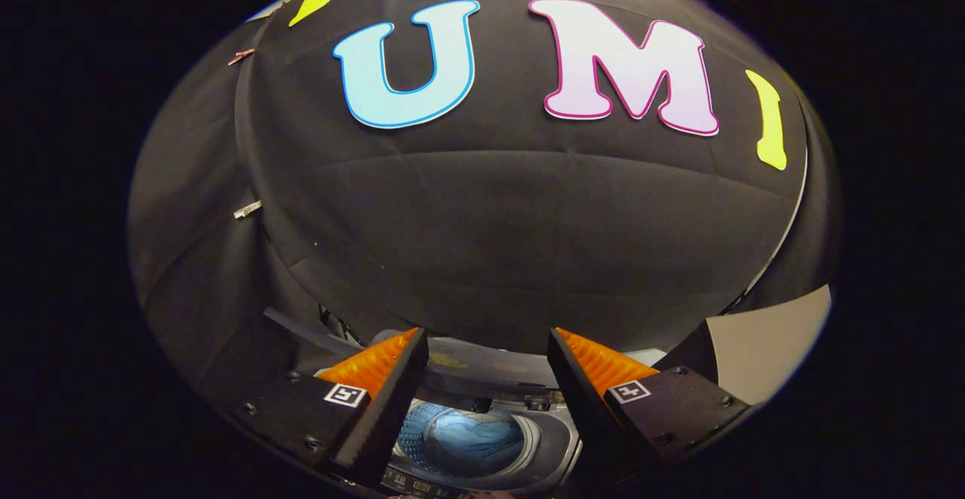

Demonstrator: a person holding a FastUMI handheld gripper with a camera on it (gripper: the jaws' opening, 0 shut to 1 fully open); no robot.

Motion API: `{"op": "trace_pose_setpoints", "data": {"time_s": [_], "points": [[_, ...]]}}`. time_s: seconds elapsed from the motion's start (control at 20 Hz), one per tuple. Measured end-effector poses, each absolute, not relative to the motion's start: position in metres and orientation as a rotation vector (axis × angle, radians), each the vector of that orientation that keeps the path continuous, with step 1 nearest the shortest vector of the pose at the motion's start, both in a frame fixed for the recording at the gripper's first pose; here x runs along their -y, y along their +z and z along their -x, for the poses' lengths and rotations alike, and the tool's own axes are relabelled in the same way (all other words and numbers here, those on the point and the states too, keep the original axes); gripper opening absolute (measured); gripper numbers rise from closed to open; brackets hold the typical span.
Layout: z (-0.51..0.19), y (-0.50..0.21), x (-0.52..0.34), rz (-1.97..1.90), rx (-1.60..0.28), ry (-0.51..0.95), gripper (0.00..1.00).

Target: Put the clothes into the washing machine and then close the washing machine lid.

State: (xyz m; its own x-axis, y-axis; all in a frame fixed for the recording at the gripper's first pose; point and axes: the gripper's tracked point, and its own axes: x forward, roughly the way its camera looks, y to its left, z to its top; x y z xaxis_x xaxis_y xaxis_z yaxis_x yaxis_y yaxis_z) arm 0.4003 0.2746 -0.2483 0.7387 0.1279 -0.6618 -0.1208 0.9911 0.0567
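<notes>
My gripper [486, 344] is open, its two fingers spread wide with nothing between them, held high above the washing machine [550, 439]. Down between the fingers I look into the machine's round drum, where blue clothes [475, 439] lie bunched at the bottom. The lid [482, 359] stands raised at the back of the opening, just beyond the fingertips.
The black cloth wall rises straight ahead beyond the machine. A pale panel [769, 341] stands to the right of the right finger. A control strip with buttons [422, 484] runs along the machine's near edge.
</notes>
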Motion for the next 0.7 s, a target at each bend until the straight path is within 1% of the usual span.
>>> {"op": "trace_pose_setpoints", "data": {"time_s": [0.25, 0.55, 0.7], "points": [[-0.369, -0.251, -0.278, -0.005, -0.745, 0.153, 1.0], [-0.323, -0.271, -0.28, 0.025, -0.809, 0.179, 1.0], [-0.306, -0.277, -0.281, 0.03, -0.799, 0.195, 1.0]]}}
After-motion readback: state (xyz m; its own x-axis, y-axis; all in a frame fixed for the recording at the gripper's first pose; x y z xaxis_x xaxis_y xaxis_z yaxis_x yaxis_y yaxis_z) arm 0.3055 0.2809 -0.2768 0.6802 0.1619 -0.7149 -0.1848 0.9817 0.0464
